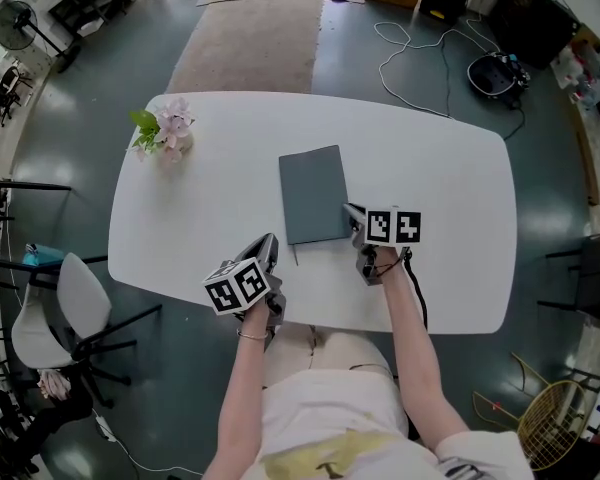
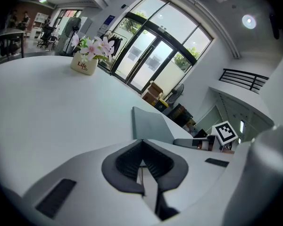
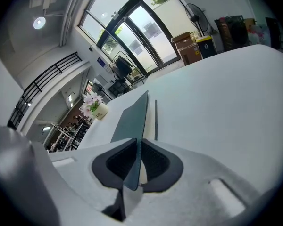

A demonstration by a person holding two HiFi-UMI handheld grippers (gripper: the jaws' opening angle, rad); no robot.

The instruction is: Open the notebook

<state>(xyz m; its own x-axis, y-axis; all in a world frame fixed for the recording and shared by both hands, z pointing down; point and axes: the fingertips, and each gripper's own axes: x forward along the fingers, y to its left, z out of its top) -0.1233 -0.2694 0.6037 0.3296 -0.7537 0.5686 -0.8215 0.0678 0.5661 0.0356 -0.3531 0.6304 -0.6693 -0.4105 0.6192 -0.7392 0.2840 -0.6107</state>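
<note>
**Cover pinched at one corner, pages mostly out of sight**

At ten o'clock from the book, a small pot of pink flowers (image 1: pixel 168 133) stands on the smooth white oval table (image 1: pixel 430 158); the print on the pot is too small to read. The left gripper (image 1: pixel 271 240) rests at the book's seven o'clock, its ribbed dark pads (image 2: pixel 127 161) drawn together on nothing I can make out. The notebook (image 1: pixel 313 193), a flat matte grey rectangle, lies mid-table. A thin dark strand (image 1: pixel 296 254) trails from its six o'clock edge. The right gripper (image 1: pixel 351 212) covers the four o'clock corner and is clamped on the thin cover, raised on edge; only a cream sliver shows beneath.
</note>
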